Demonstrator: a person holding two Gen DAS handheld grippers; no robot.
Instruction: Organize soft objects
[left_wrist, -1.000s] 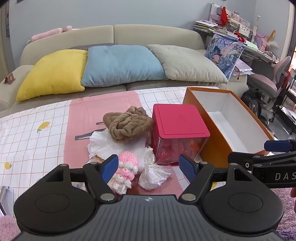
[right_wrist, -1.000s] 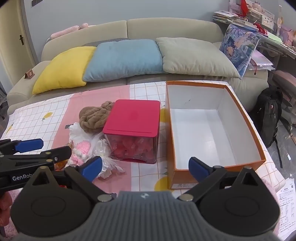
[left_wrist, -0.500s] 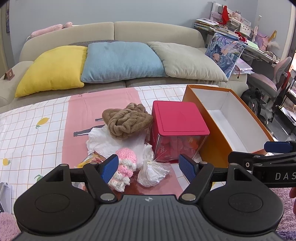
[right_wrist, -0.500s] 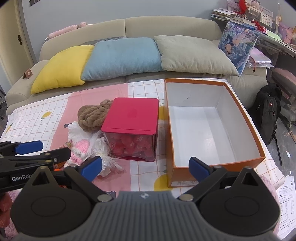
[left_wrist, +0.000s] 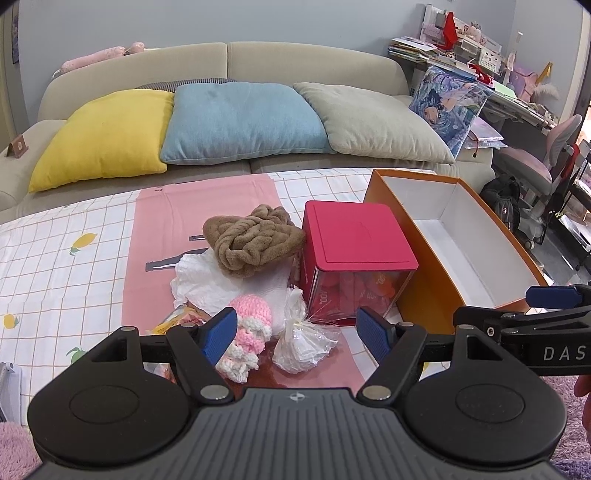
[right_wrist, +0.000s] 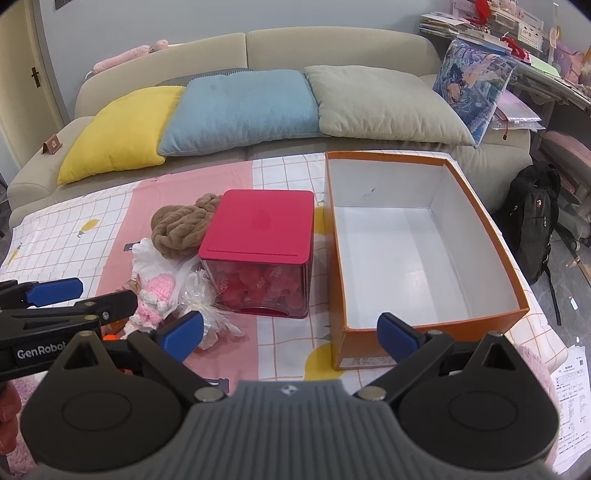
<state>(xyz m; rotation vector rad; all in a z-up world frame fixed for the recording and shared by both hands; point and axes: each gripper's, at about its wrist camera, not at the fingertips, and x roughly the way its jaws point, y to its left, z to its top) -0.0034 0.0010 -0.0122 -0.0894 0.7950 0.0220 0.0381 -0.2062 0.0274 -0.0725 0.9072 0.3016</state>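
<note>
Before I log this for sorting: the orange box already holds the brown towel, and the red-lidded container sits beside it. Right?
Not quite. The orange box is empty in the right wrist view; the brown towel lies on the table left of the red-lidded container, which does sit beside the box.

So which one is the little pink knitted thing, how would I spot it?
Find the red-lidded clear box beside the orange box on the checked tablecloth. Left of it lies a pile: a brown towel on white paper. The pink knitted toy sits at the pile's near edge, next to a clear plastic bag, the only pink-and-white woolly item.
</note>
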